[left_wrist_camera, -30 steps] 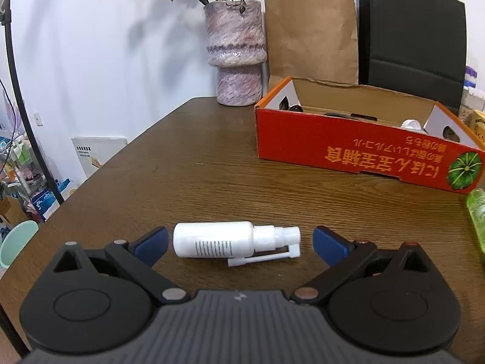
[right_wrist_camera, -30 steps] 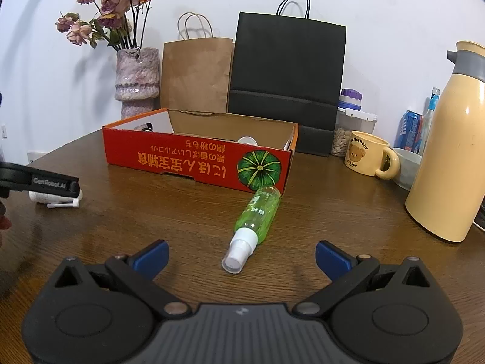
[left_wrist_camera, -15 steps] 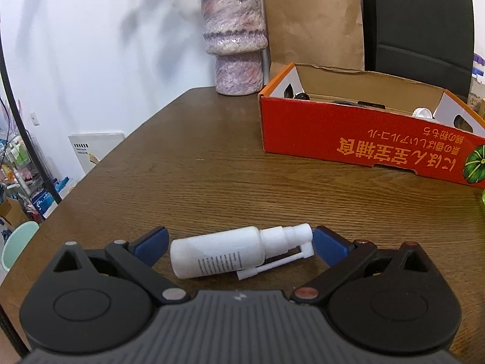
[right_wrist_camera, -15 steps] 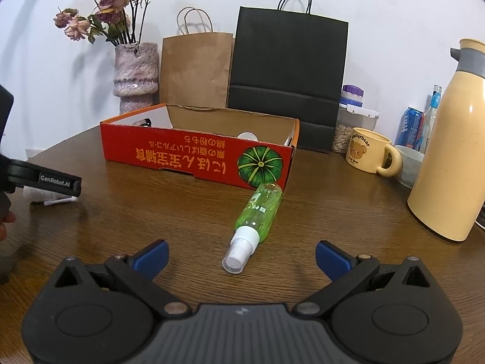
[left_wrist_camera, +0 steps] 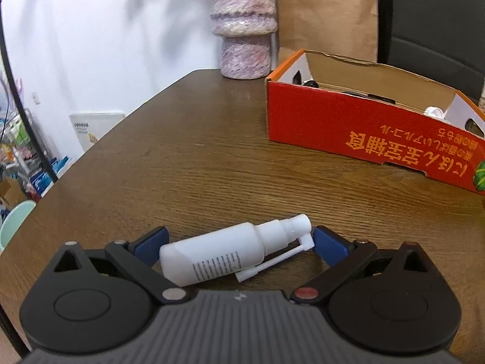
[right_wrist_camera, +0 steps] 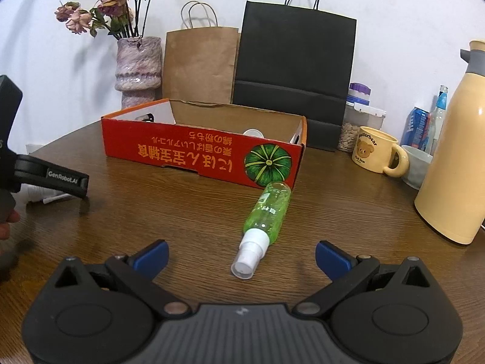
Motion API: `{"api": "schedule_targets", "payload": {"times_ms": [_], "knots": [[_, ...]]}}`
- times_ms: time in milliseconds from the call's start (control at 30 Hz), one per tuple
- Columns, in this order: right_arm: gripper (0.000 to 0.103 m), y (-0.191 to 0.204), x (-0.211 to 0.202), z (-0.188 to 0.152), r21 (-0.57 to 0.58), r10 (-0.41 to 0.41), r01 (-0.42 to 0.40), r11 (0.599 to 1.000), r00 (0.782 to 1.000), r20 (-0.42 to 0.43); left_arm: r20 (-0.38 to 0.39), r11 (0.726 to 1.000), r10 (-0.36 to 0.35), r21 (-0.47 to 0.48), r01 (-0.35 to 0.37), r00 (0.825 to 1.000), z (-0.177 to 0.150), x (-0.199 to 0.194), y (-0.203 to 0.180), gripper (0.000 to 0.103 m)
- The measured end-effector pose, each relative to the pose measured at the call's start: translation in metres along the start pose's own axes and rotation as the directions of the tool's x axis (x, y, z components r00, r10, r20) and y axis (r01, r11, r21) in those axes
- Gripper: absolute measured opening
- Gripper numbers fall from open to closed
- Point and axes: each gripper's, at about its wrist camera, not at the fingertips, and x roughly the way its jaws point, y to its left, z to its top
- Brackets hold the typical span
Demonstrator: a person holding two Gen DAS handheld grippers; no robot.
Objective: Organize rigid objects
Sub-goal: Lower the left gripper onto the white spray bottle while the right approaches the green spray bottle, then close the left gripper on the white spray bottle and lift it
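Between the spread blue pads of the left tool, released: white spray bottle, lying tilted on the wooden surface, nozzle to the right. Near the right tool, also released: green spray bottle, cap nearest, base touching the red box.

In the left wrist view, the vase is cut off by the top edge and blurred, and the red box is clipped at the right edge. The items inside the box are mostly hidden by its front wall and cannot be identified. In the right wrist view, the white spray bottle at the left of the frame is largely hidden behind the left claw. The thermos is cut by the right edge.
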Motion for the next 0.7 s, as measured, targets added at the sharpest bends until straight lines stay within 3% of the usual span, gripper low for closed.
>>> {"api": "schedule_targets", "payload": {"times_ms": [267,700], "knots": [[0.103,-0.004,0.001,0.000,0.020,0.016,-0.016,1.000,1.000,-0.005,0.042,0.998,0.051,-0.034,-0.049,0.998,-0.001,-0.014,-0.007,0.103],[0.103,-0.009,-0.005,0.000,0.044,0.047,-0.047,0.998,0.999,0.009,0.001,0.974,0.155,-0.166,-0.153,0.988,0.002,-0.014,-0.022,0.103]]}}
